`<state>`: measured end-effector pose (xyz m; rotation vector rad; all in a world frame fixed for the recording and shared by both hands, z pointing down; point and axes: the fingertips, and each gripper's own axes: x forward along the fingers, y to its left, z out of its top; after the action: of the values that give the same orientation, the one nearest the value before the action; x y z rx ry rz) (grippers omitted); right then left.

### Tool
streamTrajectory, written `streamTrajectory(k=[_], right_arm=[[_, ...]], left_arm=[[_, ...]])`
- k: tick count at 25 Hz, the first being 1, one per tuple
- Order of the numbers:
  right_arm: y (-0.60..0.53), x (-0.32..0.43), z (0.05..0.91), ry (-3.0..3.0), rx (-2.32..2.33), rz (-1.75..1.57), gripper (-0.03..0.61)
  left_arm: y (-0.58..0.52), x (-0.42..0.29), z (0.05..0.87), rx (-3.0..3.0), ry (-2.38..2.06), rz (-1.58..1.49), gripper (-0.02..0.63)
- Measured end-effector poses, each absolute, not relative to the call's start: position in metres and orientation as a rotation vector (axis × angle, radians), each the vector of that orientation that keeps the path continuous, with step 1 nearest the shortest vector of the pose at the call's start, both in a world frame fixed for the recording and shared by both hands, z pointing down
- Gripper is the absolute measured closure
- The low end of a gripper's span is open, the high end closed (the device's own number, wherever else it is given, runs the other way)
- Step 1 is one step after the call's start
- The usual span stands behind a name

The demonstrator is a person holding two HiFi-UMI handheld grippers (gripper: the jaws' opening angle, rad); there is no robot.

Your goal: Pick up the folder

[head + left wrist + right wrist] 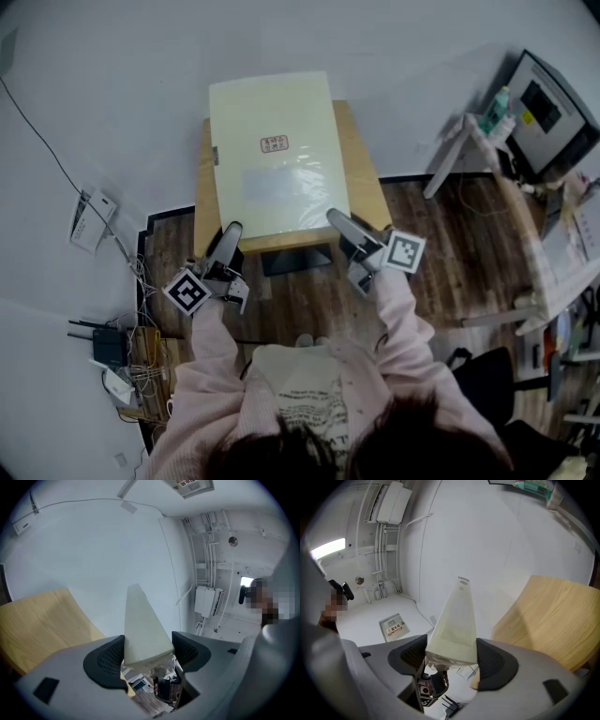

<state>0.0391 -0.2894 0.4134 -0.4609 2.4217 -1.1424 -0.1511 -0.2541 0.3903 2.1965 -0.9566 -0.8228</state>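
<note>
A pale yellow folder (277, 150) with a small red stamp hangs flat over the small wooden table (361, 164). My left gripper (228, 234) is shut on its near left corner and my right gripper (337, 220) is shut on its near right corner. In the left gripper view the folder (140, 625) runs edge-on between the dark pads of the gripper (147, 651), with the table top (42, 620) to the left. In the right gripper view the folder (457, 620) is pinched the same way in the gripper (451, 651), with the table (553, 616) to the right.
On the floor at the left lie a router with tangled cables (108, 347) and a white device (89, 220). A desk with a monitor (548, 108) stands at the right. A black chair (478, 375) is near the person's right side.
</note>
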Motion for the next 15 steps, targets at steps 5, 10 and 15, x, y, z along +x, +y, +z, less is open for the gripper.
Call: streamTrajectory(k=[5,10,15], right_arm=[[-0.289,0.042,0.41,2.44,-0.469,-1.121,0.253],[-0.286,0.041,0.395,2.465,-0.45,-1.08,0.253],[-0.283,0.038,0.387,2.46,-0.452,-1.065,0.252]], left_arm=[[-0.251,-0.152,0.382,2.209,-0.965,-0.843,0.287],[-0.247,-0.151,0.371,2.24,-0.96,-0.851,0.287],[-0.246,-0.154,0.36,2.264,-0.953,-0.865,0.287]])
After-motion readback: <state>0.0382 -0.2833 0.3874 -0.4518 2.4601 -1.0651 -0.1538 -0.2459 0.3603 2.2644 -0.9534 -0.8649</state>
